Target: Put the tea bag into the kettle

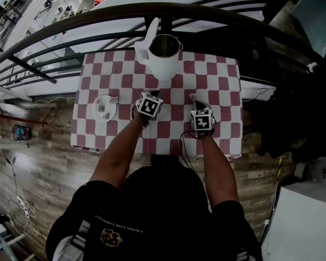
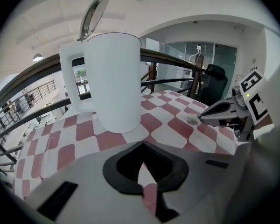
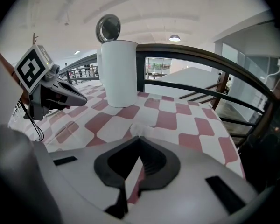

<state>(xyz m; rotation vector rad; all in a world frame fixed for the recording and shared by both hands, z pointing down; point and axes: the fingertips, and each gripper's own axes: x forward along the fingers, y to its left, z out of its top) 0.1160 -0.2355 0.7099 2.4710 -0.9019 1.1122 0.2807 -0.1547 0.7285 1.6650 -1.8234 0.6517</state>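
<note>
Right gripper [image 3: 139,139]: jaws closed on what looks like a small white tea bag [image 3: 138,129] at their tips, low over the checked tablecloth [image 3: 172,120]. Left gripper [image 2: 142,146]: jaws together, empty. White kettle [image 3: 119,73]: lid raised, beyond both, apart.

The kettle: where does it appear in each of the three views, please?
Head view: kettle at top centre, at the far edge of the checkered tablecloth.
Left gripper view: kettle large, left of centre.
Right gripper view: kettle smaller, upper left of centre.
Shared landmark: the checkered tablecloth under it.
</note>
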